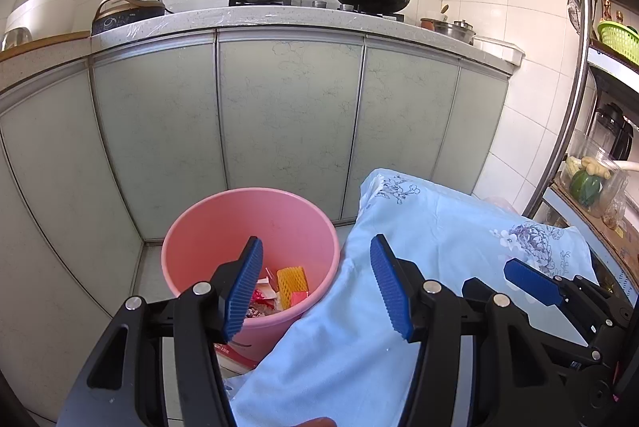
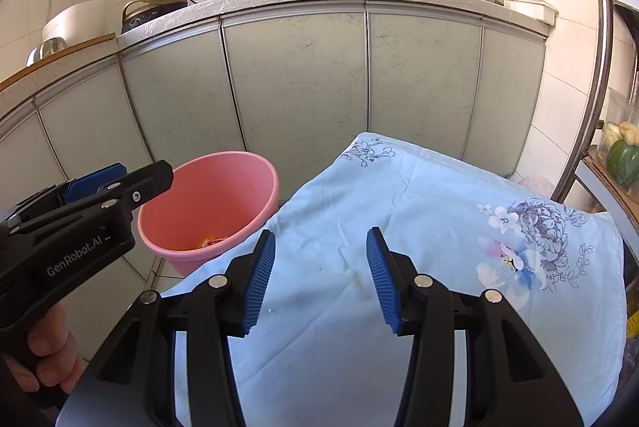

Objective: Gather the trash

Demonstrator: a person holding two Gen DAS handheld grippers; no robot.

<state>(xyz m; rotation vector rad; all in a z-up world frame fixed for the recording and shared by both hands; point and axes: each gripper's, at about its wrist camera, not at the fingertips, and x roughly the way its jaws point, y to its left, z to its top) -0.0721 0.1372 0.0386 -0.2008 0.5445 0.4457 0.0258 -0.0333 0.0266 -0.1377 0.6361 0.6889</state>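
We had trash in the pink bucket [image 1: 223, 227]; left gripper [image 1: 315, 283] and right gripper [image 2: 320, 275] fingers stood wide, empty; cloth-covered desk [image 2: 399, 195] bare.

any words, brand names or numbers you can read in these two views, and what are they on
"GenRobot.AI": white lettering on the black side of the left gripper, seen in the right wrist view.
Red carton beside the pink bucket: carries print, too small to read.
Wrappers inside the bucket: print too blurred to read.
Box edge on the right-hand shelf: a few letters, not legible.
Nothing else readable.
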